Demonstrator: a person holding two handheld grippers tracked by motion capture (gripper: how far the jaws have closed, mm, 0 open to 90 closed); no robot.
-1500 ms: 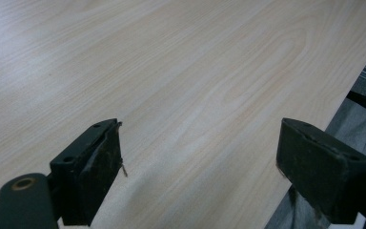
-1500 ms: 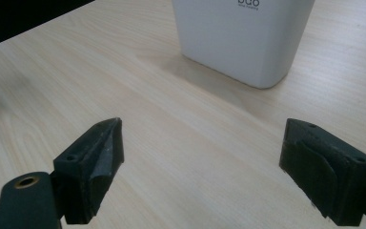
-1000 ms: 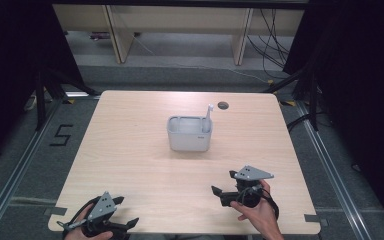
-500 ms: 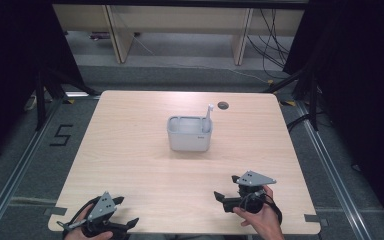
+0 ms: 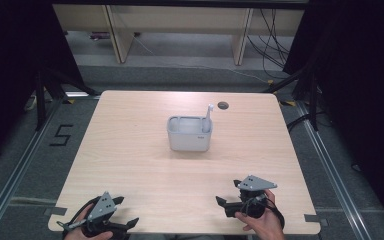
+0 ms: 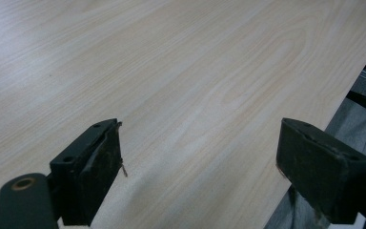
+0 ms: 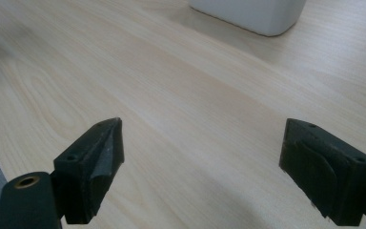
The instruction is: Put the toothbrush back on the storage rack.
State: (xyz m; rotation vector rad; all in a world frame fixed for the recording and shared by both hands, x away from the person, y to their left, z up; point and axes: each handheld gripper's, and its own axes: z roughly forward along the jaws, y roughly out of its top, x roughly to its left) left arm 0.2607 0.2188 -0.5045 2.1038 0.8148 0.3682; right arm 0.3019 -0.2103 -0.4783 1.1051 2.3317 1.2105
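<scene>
A white divided container (image 5: 189, 135) stands at the middle of the wooden table (image 5: 130, 150). A thin white stick-like object (image 5: 209, 117) stands upright in its right compartment. My left gripper (image 5: 125, 211) rests at the front left edge, open and empty, and in the left gripper view (image 6: 200, 157) its jaws are wide apart over bare wood. My right gripper (image 5: 228, 194) is at the front right, held by a hand, also open and empty. In the right gripper view (image 7: 202, 152) it points toward the container's base (image 7: 252, 12), well short of it.
A dark round hole (image 5: 223, 105) sits in the tabletop behind the container. The table's front edge (image 6: 314, 119) runs right beside the left gripper. Shelving legs and cables (image 5: 275, 35) lie on the floor beyond the table. A "5" mark (image 5: 61, 135) is on the floor at left.
The right gripper has drawn back a little toward the front edge of the table. The left gripper and the container have not moved.
</scene>
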